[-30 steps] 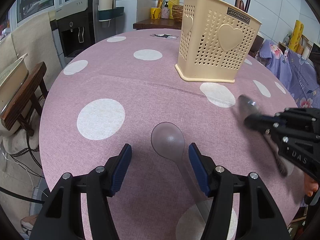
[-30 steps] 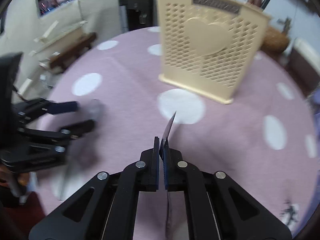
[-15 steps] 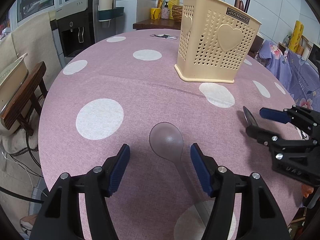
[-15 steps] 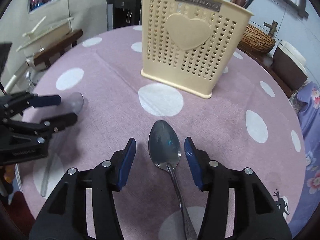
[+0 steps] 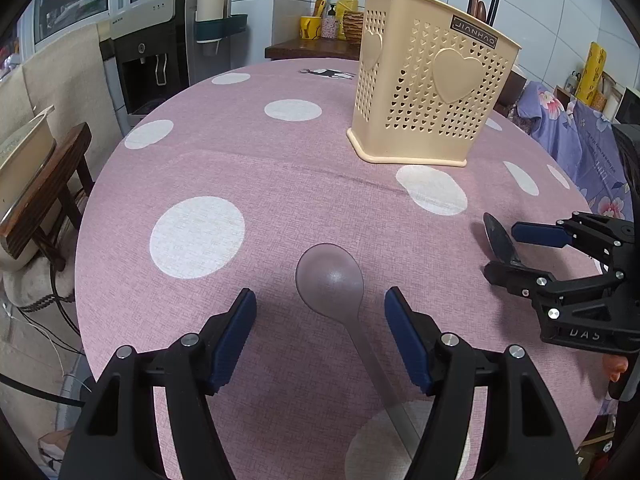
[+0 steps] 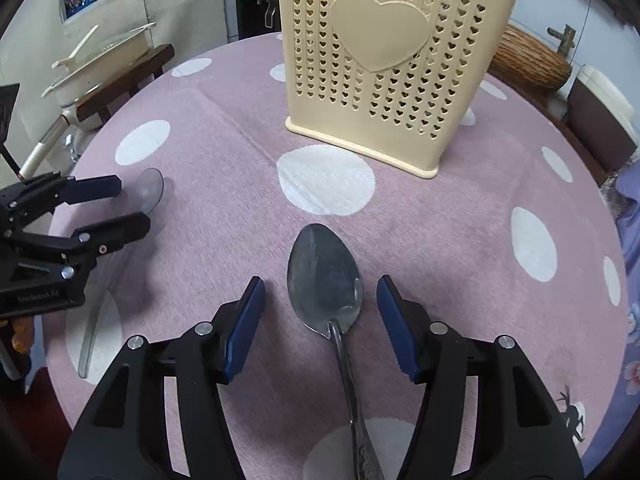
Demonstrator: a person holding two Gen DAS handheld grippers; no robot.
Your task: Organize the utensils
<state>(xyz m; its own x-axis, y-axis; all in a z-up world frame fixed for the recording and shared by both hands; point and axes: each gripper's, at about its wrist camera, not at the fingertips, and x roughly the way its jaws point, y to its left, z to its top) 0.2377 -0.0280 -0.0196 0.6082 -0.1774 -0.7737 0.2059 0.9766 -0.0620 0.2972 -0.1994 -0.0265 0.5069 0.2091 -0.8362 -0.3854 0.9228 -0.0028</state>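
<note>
On the left, the left tool (image 5: 320, 332) stands wide and its jaws are opening, the blue pads (image 5: 234, 338) clear on either side of the clear plastic spoon (image 5: 330, 276). That spoon lies flat on the desk (image 5: 240, 168), which wears a pink cloth with white dots. Its long axis runs near to far: the bowl points away toward the far side, the handle runs back toward the near edge and slightly right, passing between the pads without touching them.

Farther back and right of centre stands one cream utensil holder (image 5: 430, 80), upright, perforated with small hearts and carrying a large heart on each visible face. It is well apart from both spoons, and its inside cannot be seen.

On the right, the right tool (image 6: 320, 328) is also apart and its jaws are opening; the metal spoon (image 6: 324, 276) lies flat between the pads (image 6: 244, 330), touched by neither. Its long axis also runs near to far, bowl up and pointing toward the holder, handle coming back to the near edge. In the left wrist view this spoon (image 5: 498, 240) shows edge-on between the right tool's fingers.

Counted: two spoons, one plastic and one metal; one holder; two tools.
</note>
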